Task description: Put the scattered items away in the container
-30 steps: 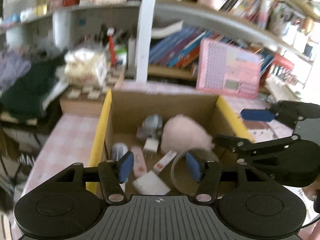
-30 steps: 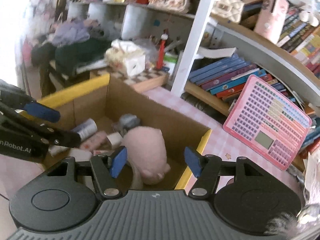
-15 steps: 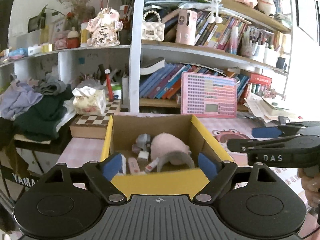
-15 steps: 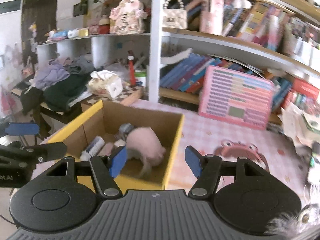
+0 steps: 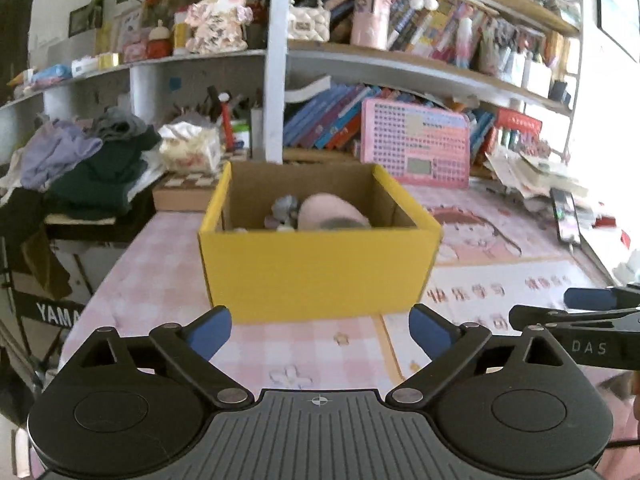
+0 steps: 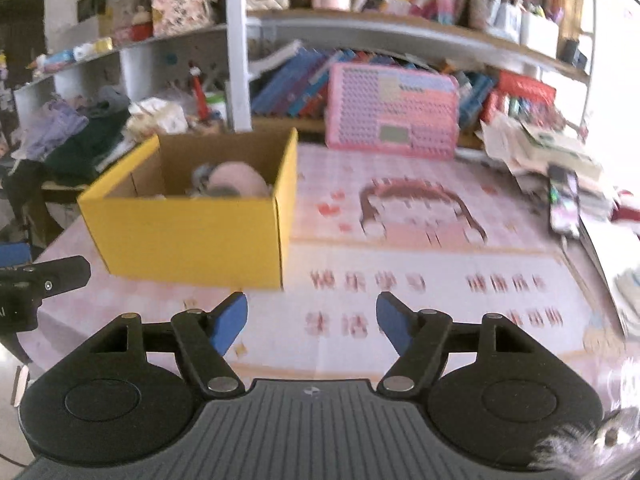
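Box [image 5: 320,272] of yellow cardboard stands on the pink checked table [image 5: 160,272], open at the top. Inside it lie a pink plush [image 5: 332,212] and, just beside it on the left, a small grey thing [image 5: 284,206]; the rest of the content is hidden by the front wall.

Near the front wall, but apart from it, the left gripper [image 5: 320,330] points forward and a little down at the box. Its jaws have just been opening and now stand very wide, with nothing between them. The right gripper [image 6: 312,320] is level with it at its right side, over the printed mat [image 6: 440,280], and points the same way, with the box to its left. Its jaws have just been opening too; they are about half spread and hold nothing. In the left view the right gripper shows at the right edge, and part of a hand [image 5: 624,388] is seen under it.

Behind the box a pink board [image 5: 416,148] leans on books [image 5: 320,120] in the shelf. A pile of clothes [image 5: 92,168] lies to the left, and a phone [image 6: 564,200] at the far right.
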Demonstrator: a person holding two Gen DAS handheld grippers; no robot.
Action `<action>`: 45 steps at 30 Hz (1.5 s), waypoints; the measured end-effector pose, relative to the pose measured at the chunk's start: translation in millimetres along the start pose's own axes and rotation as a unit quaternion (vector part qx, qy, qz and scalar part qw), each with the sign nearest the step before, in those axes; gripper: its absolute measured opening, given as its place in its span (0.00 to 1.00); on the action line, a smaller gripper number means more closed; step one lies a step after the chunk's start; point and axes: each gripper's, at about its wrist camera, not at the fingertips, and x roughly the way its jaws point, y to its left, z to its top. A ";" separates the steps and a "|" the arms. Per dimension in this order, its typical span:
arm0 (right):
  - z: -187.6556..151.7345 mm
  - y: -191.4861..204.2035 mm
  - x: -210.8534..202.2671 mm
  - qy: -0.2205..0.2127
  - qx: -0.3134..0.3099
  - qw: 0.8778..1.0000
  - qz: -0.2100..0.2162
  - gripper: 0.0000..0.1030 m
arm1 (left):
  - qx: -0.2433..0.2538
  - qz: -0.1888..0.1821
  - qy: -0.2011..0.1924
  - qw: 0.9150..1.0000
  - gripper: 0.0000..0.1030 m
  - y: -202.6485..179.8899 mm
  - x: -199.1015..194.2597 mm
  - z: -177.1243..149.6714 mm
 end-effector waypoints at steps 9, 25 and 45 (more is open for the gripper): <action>-29.5 0.2 -10.3 0.034 -0.017 0.999 -0.026 0.95 | 0.028 -0.002 0.071 0.997 0.98 -17.9 7.6 -21.5; -38.6 -2.1 -17.1 0.051 -0.002 0.999 -0.005 0.97 | 0.036 -0.033 0.084 0.995 1.00 -27.1 -1.4 -31.3; -41.6 -7.5 -16.3 0.060 0.007 0.998 -0.012 0.98 | 0.034 -0.048 0.111 0.992 1.00 -29.6 2.5 -34.6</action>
